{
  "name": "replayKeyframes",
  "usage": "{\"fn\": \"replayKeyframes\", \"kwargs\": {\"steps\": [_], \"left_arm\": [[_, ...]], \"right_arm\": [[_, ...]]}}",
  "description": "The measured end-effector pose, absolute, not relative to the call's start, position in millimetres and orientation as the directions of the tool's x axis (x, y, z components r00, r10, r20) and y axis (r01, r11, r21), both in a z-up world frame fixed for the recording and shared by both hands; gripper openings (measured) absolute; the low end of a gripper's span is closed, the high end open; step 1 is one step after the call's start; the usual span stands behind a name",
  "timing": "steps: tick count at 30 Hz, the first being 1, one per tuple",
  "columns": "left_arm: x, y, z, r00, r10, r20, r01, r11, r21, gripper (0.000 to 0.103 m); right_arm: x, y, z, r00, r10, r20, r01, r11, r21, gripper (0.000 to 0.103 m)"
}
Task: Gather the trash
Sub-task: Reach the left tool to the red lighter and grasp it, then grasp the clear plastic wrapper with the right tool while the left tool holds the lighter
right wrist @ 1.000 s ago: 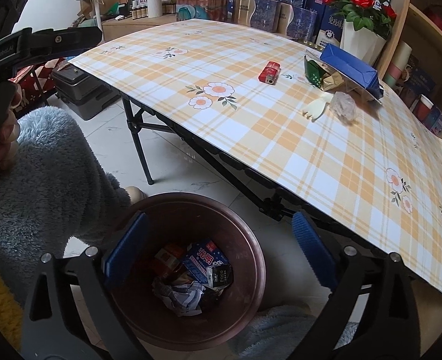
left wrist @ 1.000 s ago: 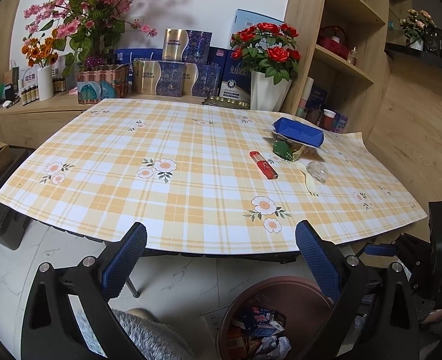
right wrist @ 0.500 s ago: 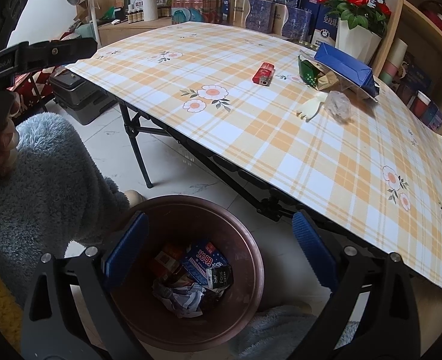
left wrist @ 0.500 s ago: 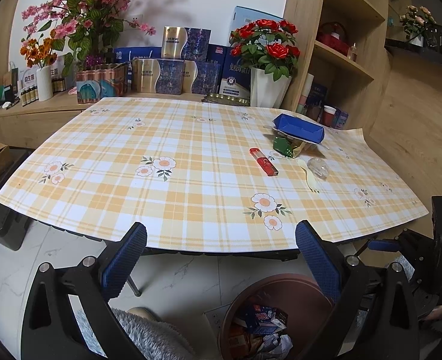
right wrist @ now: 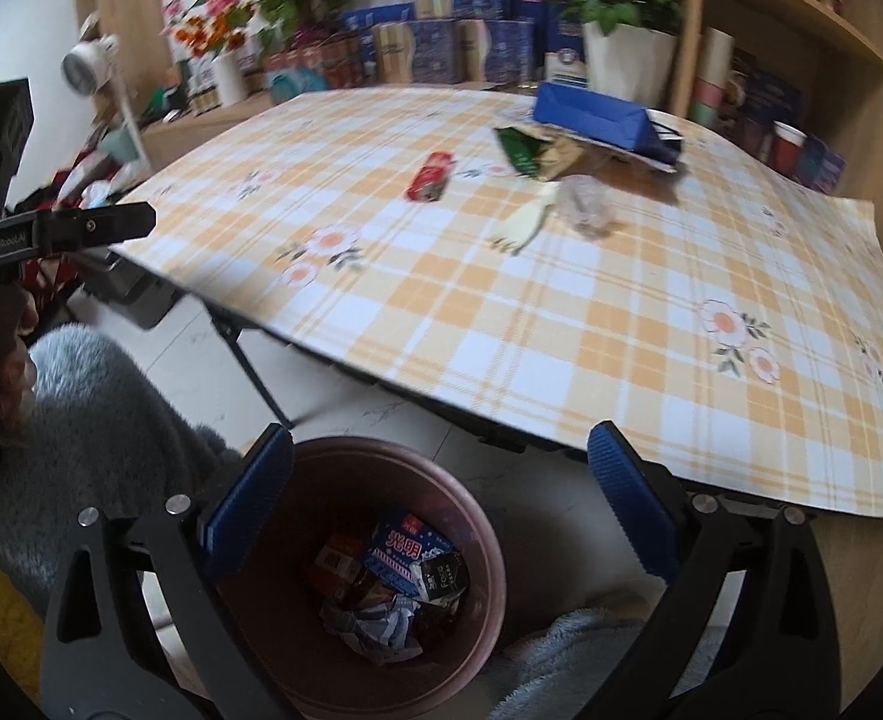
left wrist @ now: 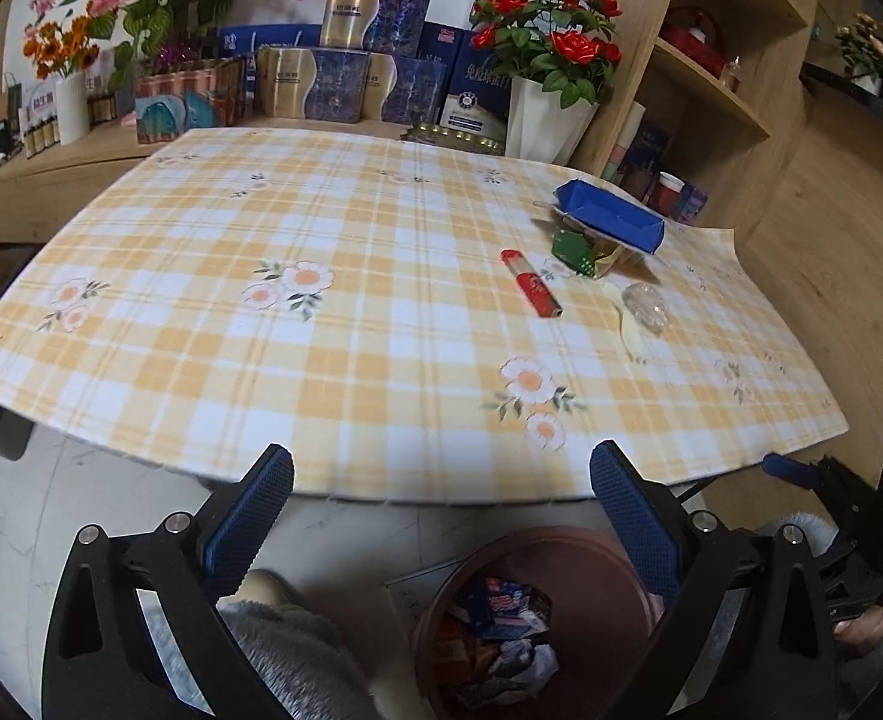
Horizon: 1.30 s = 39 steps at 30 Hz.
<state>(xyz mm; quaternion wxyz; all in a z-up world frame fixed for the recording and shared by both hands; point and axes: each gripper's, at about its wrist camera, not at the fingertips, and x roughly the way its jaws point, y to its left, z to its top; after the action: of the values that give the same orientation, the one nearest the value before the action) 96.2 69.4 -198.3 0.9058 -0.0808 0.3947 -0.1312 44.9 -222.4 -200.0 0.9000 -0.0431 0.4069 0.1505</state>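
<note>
Left tool [left wrist: 441, 516]: wide apart and empty, hanging off the desk's near edge, above the floor.
Right tool [right wrist: 438, 501]: also wide and empty, low over the bin.
Bin [right wrist: 489, 552]: brown, on the floor just under the desk's near edge, already partly filled with wrappers and crumpled paper.
Desk [left wrist: 333, 360]: checked cloth, bare along the near side and the left.
Trash: all at the far right of the desk. Nearest is a pale fork [right wrist: 528, 219] touching a crumpled clear wrapper [right wrist: 585, 207]; left of them, a red pack [left wrist: 530, 290] lying apart; behind, a green-gold bag [right wrist: 531, 150] tucked against a blue box [left wrist: 612, 222].
Beyond: a white vase of red roses [left wrist: 546, 114] just past the blue box, then stacked gift boxes and shelves.
Risk: every piece is a long reach, so I judge a tool could overshoot and knock the vase. The clear wrapper looks slippery and may squirt out of a pinch; the flat fork may skid on the cloth, or the cloth may bunch and drag.
</note>
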Motion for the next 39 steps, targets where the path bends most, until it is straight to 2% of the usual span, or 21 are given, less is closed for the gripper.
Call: {"fn": "replayKeyframes", "kwargs": {"steps": [7,12,19,24,27,30,32,33,35,39], "left_arm": [[155.1,31.2,-200.3,0.618,-0.347,-0.705,0.198,0.937,-0.289,0.097],[209.0,-5.5,-211.1,0.591,-0.281,-0.756,0.175,0.96,-0.22,0.094],[268.1,-47.5,-227.4,0.551,-0.253,-0.795,0.194,0.966,-0.173,0.075],[288.8,-72.3,-242.0,0.529,-0.156,-0.834,0.205,0.977,-0.053,0.067],[289.7,-74.5,-243.6,0.553,-0.139,-0.822,0.216,0.976,-0.019,0.061],[286.4,-67.0,-244.0,0.587,-0.157,-0.794,0.216,0.976,-0.034,0.051],[285.8,-58.3,-242.8,0.592,-0.193,-0.782,0.205,0.975,-0.086,0.034],[285.9,-53.7,-242.4,0.592,-0.219,-0.776,0.198,0.972,-0.123,0.031],[285.2,-45.5,-242.9,0.597,-0.245,-0.764,0.182,0.969,-0.169,0.024],[282.7,-46.0,-242.8,0.601,-0.273,-0.751,0.19,0.962,-0.197,0.023]], "right_arm": [[62.2,-235.5,-185.9,0.643,0.221,-0.733,-0.265,0.963,0.057,0.097],[85.5,-254.8,-173.3,0.672,0.172,-0.721,-0.186,0.981,0.061,0.097],[116.2,-280.0,-165.5,0.694,0.129,-0.708,-0.136,0.99,0.047,0.097],[134.9,-296.0,-162.9,0.702,0.103,-0.704,-0.098,0.994,0.048,0.097],[145.6,-307.5,-160.6,0.707,0.101,-0.7,-0.07,0.995,0.073,0.097],[155.2,-316.3,-160.0,0.714,0.105,-0.693,-0.049,0.994,0.1,0.097],[163.1,-318.3,-161.4,0.719,0.12,-0.685,-0.054,0.992,0.117,0.097],[165.9,-317.2,-162.4,0.721,0.123,-0.682,-0.058,0.991,0.118,0.095],[175.3,-310.6,-166.1,0.72,0.134,-0.681,-0.08,0.991,0.11,0.082],[197.3,-294.8,-174.2,0.702,0.174,-0.691,-0.125,0.985,0.122,0.066]]}}
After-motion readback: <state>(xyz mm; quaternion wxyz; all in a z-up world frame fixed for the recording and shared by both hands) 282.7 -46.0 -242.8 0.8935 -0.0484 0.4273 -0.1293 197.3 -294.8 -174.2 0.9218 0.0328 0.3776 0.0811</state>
